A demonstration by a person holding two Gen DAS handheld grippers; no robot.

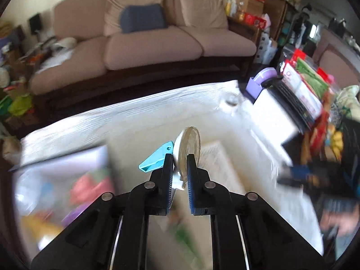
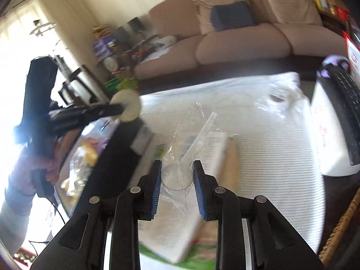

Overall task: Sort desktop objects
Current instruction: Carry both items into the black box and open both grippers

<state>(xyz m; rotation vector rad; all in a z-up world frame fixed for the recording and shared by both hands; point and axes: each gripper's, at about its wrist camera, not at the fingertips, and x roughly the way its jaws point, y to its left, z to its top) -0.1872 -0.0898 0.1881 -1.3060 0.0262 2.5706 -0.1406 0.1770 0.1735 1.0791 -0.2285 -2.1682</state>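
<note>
My left gripper (image 1: 180,157) is shut on a tape dispenser (image 1: 187,148), a clear round roll with a blue cutter tab, and holds it above the white striped cloth on the table (image 1: 112,121). In the right wrist view the left gripper (image 2: 122,110) shows at the left with the pale roll (image 2: 127,106) in it. My right gripper (image 2: 177,164) is shut on a clear plastic wrapper (image 2: 180,171) that stands up between the fingers, over a white book or box (image 2: 177,225).
A blurred clear bin of colourful items (image 1: 63,193) sits at the left. A white box with a black keyboard (image 1: 290,99) and a purple container (image 1: 261,81) stand at the right. A brown sofa (image 1: 146,40) is behind. A wicker basket edge (image 2: 342,231) is at the right.
</note>
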